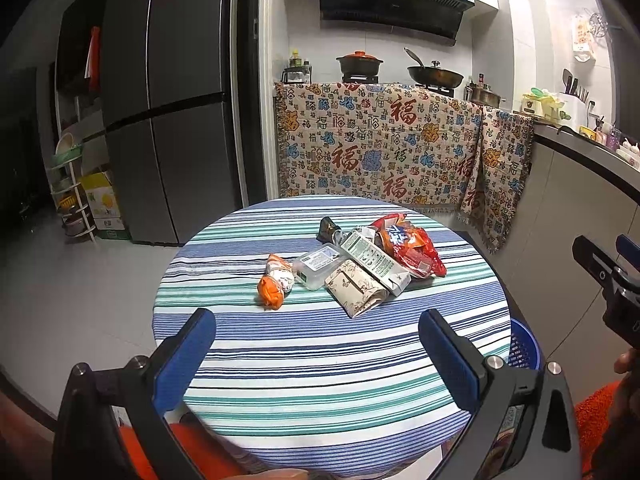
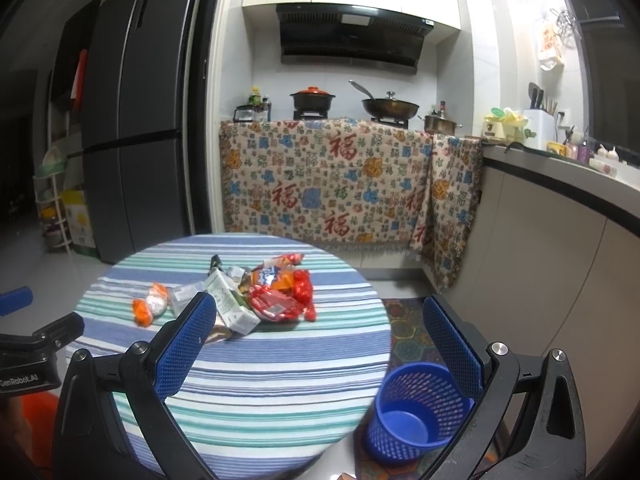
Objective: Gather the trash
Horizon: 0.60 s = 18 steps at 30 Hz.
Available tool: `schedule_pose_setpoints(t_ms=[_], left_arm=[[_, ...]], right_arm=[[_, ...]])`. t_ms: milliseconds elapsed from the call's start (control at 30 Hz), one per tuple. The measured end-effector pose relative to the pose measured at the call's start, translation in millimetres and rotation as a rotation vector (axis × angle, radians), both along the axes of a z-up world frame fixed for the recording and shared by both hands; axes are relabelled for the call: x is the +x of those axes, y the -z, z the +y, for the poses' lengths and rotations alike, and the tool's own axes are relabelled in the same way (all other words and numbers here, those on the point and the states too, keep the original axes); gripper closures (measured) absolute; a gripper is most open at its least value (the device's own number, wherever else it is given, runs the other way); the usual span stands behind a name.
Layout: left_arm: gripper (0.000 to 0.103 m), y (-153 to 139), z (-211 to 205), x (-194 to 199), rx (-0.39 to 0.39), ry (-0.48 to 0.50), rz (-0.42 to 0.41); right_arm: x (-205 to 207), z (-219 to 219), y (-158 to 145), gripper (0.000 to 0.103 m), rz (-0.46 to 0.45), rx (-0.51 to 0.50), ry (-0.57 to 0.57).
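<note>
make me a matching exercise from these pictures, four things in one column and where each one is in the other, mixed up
Things:
1. blue mesh bin
2. orange wrapper
3. lidded wok
4. red snack bag

Places:
A. on the stove
B. right end of the trash pile
C. on the floor beside the table
D. left end of the trash pile

Pairs: 1-C, 2-D, 3-A, 4-B

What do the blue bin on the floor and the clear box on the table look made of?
Blue bin: apparently rigid plastic, matte, going by its moulded mesh wall and solid base. Clear box: likely thin glossy plastic; it is see-through, with a printed label on top.
</note>
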<state>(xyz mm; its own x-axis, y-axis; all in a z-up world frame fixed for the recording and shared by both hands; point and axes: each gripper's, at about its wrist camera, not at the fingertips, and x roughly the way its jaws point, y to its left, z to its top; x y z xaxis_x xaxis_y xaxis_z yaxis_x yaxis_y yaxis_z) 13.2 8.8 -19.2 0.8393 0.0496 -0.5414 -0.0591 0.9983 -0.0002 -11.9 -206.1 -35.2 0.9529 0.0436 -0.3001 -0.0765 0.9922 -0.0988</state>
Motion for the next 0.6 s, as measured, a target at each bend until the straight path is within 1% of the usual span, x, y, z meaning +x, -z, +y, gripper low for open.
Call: schedule_pose_setpoints(t_ms=[600], left_arm=[[0.0,5.3,0.3,3.2,0.004,-0.003,0.011]], right_arm=[[3.1,-0.2,5.9,0.0,0.005,0.0,-0.001]])
